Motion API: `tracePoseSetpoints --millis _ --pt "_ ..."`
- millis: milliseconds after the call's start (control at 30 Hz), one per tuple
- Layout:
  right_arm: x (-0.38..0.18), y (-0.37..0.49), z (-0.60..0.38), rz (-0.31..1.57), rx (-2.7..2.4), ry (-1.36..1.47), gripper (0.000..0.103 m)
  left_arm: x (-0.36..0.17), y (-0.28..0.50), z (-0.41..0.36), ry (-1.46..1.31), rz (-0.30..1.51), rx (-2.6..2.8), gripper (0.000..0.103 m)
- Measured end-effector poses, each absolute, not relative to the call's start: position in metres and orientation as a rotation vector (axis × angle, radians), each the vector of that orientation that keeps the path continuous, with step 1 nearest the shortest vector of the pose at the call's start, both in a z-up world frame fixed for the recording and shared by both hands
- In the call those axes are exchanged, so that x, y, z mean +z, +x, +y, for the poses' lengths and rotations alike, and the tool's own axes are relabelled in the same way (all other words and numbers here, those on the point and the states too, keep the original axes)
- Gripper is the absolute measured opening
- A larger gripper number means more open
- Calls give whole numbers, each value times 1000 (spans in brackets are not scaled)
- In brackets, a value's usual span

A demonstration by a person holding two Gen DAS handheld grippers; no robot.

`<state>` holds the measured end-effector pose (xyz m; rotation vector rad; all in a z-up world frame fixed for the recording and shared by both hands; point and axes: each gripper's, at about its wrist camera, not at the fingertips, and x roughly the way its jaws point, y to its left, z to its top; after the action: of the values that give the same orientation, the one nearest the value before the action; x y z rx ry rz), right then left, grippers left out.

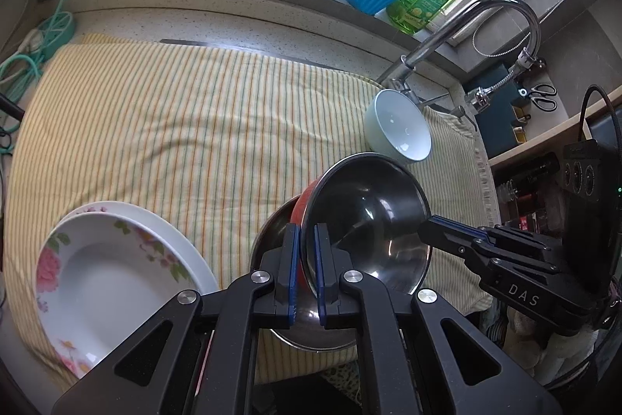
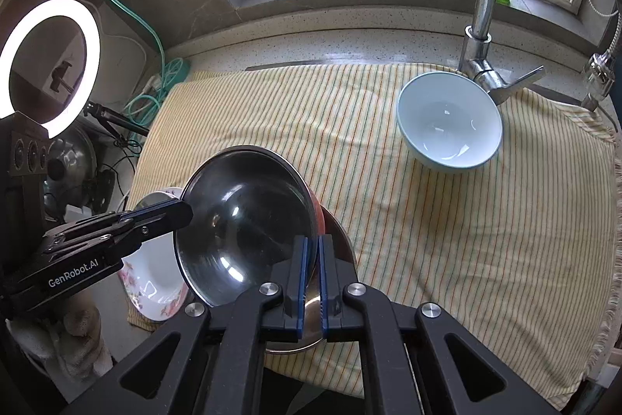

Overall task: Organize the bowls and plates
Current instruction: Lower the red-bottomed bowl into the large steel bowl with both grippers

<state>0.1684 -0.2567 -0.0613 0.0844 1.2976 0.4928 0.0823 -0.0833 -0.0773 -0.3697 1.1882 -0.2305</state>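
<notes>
Both grippers grip one steel bowl point(image 1: 369, 216) with a red outside, tilted above a second steel bowl point(image 1: 272, 236) on the striped cloth point(image 1: 175, 123). Left gripper point(image 1: 307, 244): jaws clamped on the bowl's near rim. Right gripper point(image 2: 313, 251): jaws clamped on the opposite rim. Floral plates point(image 1: 116, 267) lie stacked to the left. A pale blue bowl point(image 2: 449, 123) stands by the tap point(image 2: 486, 6).

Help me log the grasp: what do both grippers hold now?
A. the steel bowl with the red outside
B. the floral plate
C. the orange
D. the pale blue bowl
A: the left gripper and right gripper each pinch opposite rims of the steel bowl, tilted above a steel dish.
</notes>
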Motion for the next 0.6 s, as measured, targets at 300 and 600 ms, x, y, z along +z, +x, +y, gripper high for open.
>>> tracePoseSetpoints --millis 300,600 --pt "-81 154 -258 1334 481 76 5 -92 75 -90 -340 1227 -230 6" --pt "-97 146 -254 1367 471 55 6 -104 71 -95 -303 1253 -223 6"
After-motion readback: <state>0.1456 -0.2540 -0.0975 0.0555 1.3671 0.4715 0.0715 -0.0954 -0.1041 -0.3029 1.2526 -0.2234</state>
